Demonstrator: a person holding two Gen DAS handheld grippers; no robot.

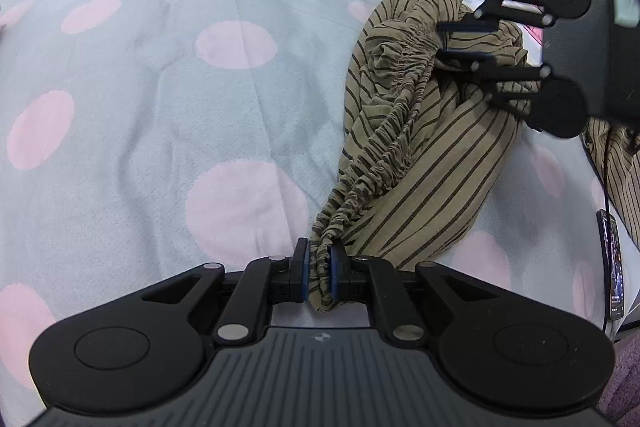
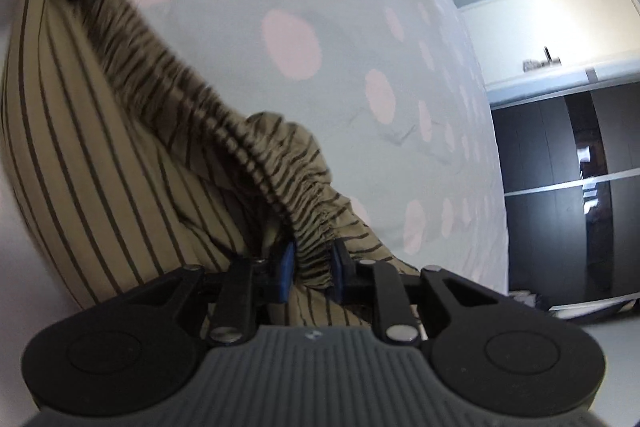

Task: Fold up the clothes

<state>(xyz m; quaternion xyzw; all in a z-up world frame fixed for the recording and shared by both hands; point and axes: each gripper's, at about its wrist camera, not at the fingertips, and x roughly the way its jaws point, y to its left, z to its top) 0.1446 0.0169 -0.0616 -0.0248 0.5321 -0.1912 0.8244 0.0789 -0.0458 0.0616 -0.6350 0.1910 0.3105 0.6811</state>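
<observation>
Left wrist: both grippers, left gripper [image 1: 319,273] and right gripper [image 1: 466,43], pinch striped garment [image 1: 424,163].

Tan striped garment [image 1: 420,163] with thin dark stripes, likely pants or skirt, exact type unclear. Gathered elastic waistband [image 1: 376,163] stretched in a ruched line between two pinch points, one at each end. Near end clamped at bottom centre of left wrist view; far end pinched at upper right. Same waistband [image 2: 224,131] running diagonally in right wrist view, from upper left down to bottom centre. Body of garment bunched and crumpled below the band, partly lifted, rest lying on polka-dot bed cover. Not folded yet.
</observation>
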